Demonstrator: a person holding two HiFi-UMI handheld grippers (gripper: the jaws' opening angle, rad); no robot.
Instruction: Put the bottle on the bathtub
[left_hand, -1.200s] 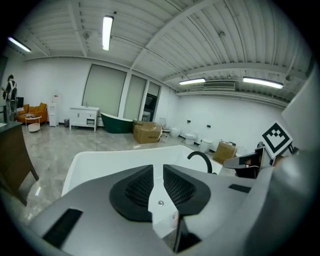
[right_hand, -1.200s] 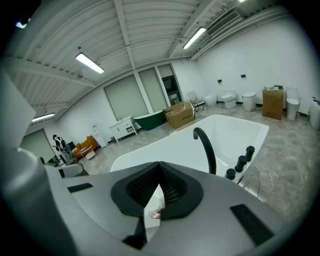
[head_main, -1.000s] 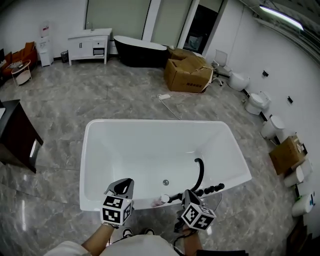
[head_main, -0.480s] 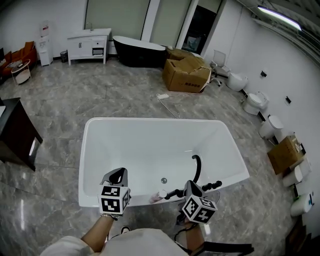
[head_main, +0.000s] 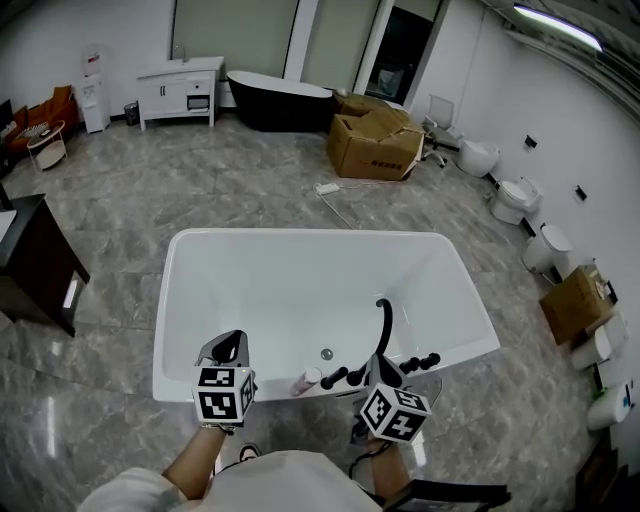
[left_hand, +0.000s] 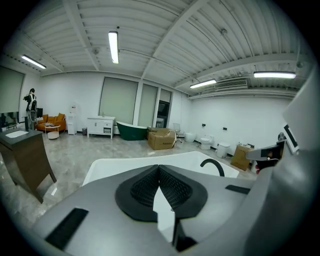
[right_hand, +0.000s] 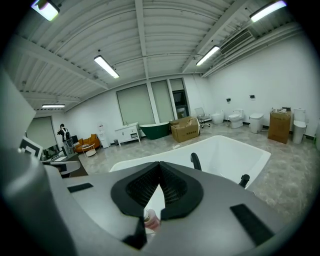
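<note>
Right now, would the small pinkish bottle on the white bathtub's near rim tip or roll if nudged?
Probably: the small pinkish bottle looks slim and light. The white bathtub's rim looks glossy and narrow, so it might slide off.

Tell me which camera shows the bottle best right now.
The head view: the whole bottle shows on the near rim of the bathtub, beside the black faucet. The right gripper view catches only a small pink-and-white bit of it, low in the picture; the left gripper view shows none of it.

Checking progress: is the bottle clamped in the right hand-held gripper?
No, the bottle rests on the bathtub rim; the right hand-held gripper is shut and empty.
</note>
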